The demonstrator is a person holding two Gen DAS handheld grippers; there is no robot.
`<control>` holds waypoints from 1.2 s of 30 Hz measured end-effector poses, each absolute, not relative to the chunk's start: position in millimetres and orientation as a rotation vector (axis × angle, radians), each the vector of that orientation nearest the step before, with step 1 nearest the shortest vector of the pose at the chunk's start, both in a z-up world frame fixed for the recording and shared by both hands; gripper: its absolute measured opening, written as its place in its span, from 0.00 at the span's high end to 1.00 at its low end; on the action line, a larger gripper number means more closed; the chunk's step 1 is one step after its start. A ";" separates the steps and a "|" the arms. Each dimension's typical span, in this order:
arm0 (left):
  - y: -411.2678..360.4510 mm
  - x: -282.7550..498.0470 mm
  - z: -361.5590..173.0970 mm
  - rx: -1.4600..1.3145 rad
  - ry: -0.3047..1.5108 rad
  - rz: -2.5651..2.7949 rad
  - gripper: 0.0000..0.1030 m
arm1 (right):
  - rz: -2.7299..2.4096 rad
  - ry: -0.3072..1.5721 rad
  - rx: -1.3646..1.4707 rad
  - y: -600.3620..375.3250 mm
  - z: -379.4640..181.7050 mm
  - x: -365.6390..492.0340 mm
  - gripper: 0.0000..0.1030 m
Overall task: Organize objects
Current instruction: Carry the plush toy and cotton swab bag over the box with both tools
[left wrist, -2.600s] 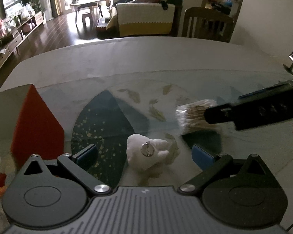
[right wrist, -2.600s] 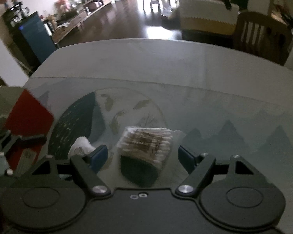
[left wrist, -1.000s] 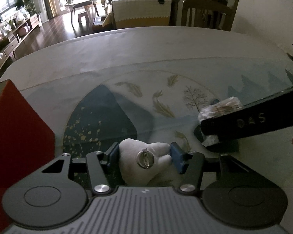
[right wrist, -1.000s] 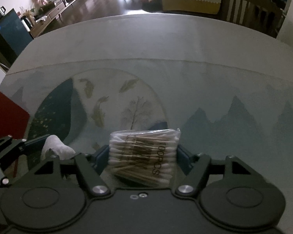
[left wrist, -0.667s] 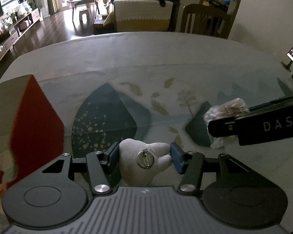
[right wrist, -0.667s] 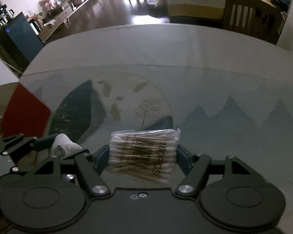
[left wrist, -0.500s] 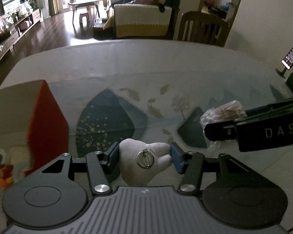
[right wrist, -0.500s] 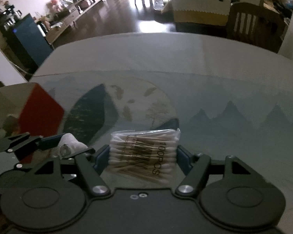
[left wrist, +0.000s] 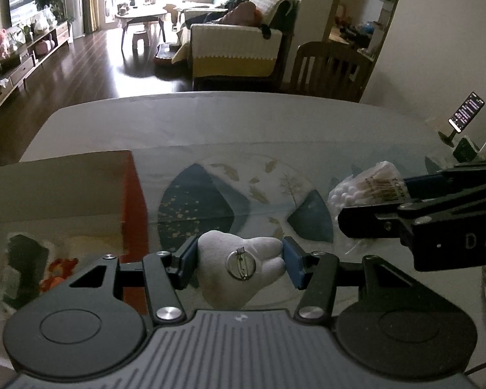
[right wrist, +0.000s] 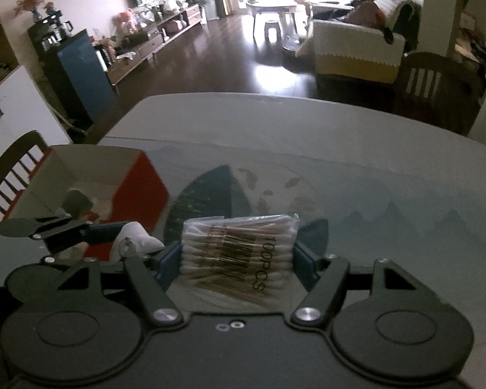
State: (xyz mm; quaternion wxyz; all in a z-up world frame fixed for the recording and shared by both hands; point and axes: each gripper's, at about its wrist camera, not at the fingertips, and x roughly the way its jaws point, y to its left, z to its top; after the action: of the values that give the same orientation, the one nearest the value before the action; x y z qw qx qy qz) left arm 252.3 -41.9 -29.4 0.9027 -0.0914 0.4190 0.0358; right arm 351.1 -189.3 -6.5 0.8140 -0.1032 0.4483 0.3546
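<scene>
Worktop (left wrist: 275,123) w/ a pale grey cloth under a glossy clear sheet, printed w/ a dark teal leaf shape, gold flecks, small fish and a tree. Left tool (left wrist: 239,261) has its blue pads pressed on both sides of a white plush tooth (left wrist: 243,267): soft, fuzzy fabric, rounded lobes, w/ a round metal pin-back disc facing the camera. Tooth is held above the worktop, near the tool body. To the left sits an open cardboard box (left wrist: 81,194): matte beige flap, bright red outer side, a printed pic w/ orange patches inside its near part.

Right tool (right wrist: 238,261) is closed on a cotton swab pack (right wrist: 239,256): crinkly clear plastic bag, flat and roughly rectangular, filled w/ wooden-stemmed swabs w/ white tips, black barcode and "100PCS" print. Pack is held off the worktop, between the blue pads. In the left wrist view the same pack (left wrist: 369,191) shows at right, gripped by the black right tool, well apart from the tooth. In the right wrist view the tooth (right wrist: 134,238) sits at left, just before the red box side (right wrist: 139,191).

Beyond: dark wood chair (left wrist: 327,68), sofa w/ cream and yellow cover (left wrist: 236,52), phone on a stand (left wrist: 465,113).
</scene>
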 end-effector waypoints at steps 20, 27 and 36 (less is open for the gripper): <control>50.1 182.3 -3.3 -0.217 0.840 0.148 0.47 | 0.902 0.894 -0.301 -102.2 14.1 278.5 0.32; 86.3 163.0 -4.1 -0.217 0.848 0.183 0.47 | 0.935 0.895 -0.335 -69.3 6.0 259.4 0.32; 126.5 150.4 -10.3 -0.206 0.863 0.212 0.47 | 0.948 0.902 -0.366 -38.3 -6.3 245.5 0.32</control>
State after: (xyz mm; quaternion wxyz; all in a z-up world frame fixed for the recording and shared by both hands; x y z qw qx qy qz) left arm 150.4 126.5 -10.3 0.8977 -0.0992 0.4168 0.1024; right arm 245.5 -38.3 -6.3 0.7779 -0.1692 0.4171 0.4385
